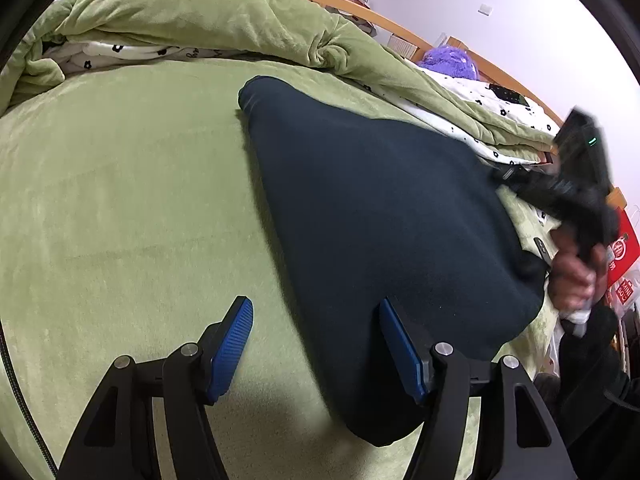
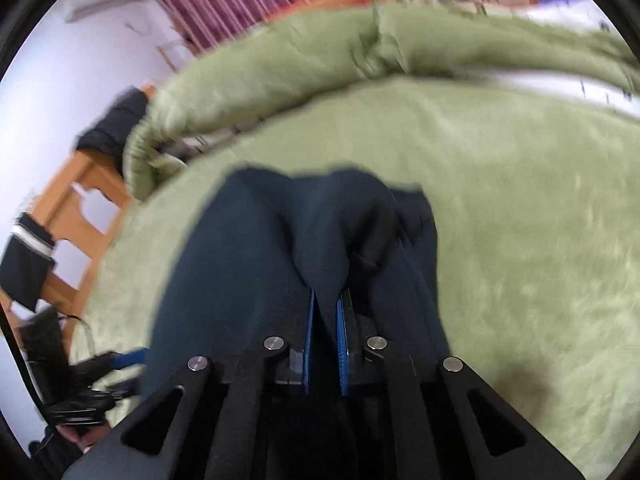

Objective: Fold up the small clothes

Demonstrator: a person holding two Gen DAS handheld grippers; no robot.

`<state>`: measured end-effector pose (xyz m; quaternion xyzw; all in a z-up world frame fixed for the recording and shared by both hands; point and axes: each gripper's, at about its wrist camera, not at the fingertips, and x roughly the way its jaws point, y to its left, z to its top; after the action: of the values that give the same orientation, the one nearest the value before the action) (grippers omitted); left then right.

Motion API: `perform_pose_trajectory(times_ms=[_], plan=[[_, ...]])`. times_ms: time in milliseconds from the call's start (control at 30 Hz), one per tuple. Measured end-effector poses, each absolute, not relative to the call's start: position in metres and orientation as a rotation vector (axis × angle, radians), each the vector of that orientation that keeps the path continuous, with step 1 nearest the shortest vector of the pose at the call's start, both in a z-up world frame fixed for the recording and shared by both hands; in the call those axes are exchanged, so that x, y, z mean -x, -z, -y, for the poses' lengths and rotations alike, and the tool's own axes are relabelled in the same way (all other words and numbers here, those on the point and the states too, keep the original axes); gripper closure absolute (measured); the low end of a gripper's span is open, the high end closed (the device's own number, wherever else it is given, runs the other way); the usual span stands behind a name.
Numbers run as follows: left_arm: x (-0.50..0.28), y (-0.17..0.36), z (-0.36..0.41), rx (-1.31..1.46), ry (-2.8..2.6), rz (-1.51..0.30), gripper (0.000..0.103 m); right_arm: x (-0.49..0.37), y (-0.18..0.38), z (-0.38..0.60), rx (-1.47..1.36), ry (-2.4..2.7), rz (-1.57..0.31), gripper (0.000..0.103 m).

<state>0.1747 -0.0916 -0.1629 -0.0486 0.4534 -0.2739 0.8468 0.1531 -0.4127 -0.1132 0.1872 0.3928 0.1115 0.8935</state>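
A dark navy garment lies spread on the green bed cover. My left gripper stands open at the garment's near edge: its right finger is over the cloth and its left finger over the bare cover, neither pressing on the fabric. In the right wrist view my right gripper is shut on a raised fold of the navy garment, which bunches up ahead of the pads. That gripper also shows blurred at the garment's far right edge, held by a hand.
A rumpled green quilt over flowered white bedding runs along the bed's far side. A wooden bed frame with dark clothes hung on it stands at the left. A purple plush and a red bag lie beyond the bed.
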Motion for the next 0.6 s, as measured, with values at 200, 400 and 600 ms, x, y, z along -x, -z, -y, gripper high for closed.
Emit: perform_pose_trajectory(times_ms=[200,400,600], plan=[[-0.168,0.16,0.097,0.065,0.587,-0.947,0.039,-0.155,0.082,0.443,-0.462,-0.254,-0.745,0.101],[-0.169,0.157,0.092,0.079,0.591,-0.951,0.04,-0.172,0.138,0.44,-0.407,-0.117,-0.915,0.1],[-0.165,0.153,0.093,0.072,0.604,-0.927,0.04,-0.139,0.129,0.448,-0.458,-0.111,-0.887,0.066]])
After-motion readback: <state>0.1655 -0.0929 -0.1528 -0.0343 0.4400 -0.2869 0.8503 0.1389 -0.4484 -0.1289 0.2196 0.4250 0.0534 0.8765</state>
